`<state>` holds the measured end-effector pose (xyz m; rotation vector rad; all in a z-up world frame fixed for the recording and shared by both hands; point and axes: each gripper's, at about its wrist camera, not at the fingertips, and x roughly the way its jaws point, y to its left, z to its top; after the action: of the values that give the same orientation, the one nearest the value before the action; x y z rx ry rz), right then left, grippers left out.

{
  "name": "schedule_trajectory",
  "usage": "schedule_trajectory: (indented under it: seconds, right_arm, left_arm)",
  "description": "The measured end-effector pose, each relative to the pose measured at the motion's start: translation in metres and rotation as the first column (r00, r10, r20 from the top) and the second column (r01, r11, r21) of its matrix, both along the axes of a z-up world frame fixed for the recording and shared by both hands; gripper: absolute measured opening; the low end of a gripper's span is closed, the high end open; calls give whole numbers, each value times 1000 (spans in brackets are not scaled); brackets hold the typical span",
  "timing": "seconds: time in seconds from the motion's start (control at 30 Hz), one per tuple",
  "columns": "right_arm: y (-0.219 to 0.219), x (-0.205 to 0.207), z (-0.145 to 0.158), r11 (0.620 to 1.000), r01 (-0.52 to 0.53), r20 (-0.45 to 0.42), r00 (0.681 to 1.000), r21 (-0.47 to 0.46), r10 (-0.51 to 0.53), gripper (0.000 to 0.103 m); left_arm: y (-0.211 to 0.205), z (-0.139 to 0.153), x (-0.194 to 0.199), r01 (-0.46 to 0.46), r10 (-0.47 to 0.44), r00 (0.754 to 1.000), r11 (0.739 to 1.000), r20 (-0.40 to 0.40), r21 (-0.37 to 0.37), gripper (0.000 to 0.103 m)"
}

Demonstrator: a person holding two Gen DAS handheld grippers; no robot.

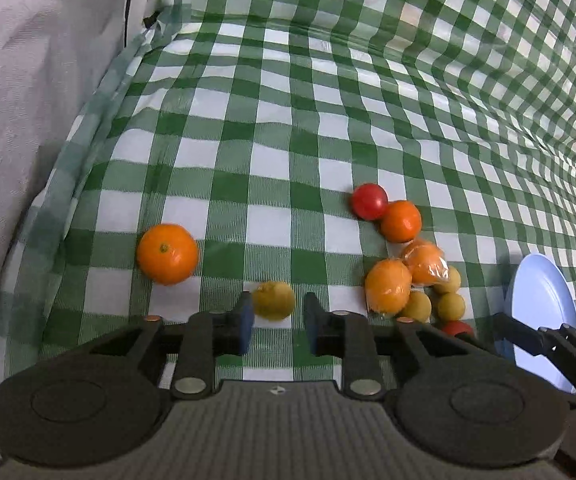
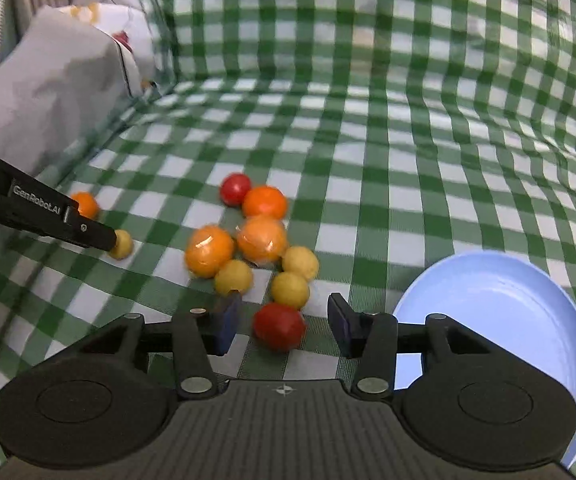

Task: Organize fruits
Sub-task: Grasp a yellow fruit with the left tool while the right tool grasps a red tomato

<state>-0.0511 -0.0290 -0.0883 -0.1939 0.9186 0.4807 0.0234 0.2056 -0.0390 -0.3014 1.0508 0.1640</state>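
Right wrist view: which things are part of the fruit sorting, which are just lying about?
Part of the job:
- red fruit between the open right gripper fingers
- yellow fruit at the left gripper
- pile of orange, yellow and red fruits
- lone orange
- blue plate, empty

Just there:
- checked cloth
- grey fabric

Home setting: table draped in a green-checked tablecloth (image 1: 288, 120), a printed pillow (image 2: 67, 80) at its left edge.
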Motion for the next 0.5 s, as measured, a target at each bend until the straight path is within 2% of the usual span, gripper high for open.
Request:
schedule_trajectory:
  seconds: [0.3,0.43,0.5]
  right_arm:
    - [10,5,-24,996,-2,-43,999,-93,-2,50]
    - [10,6,-29,994,-12,-46,999,-107,7,49]
    - [10,6,-29,994,-20,-47,999,-111,15,41]
  left_arm:
    - [-15,-11,13,21,-18,999,997,-51,70,32]
    - [-20,-14,16,41,-37,998,996,-48,84,29]
    - [-23,-13,18,46,-42,998,995,-46,94,29]
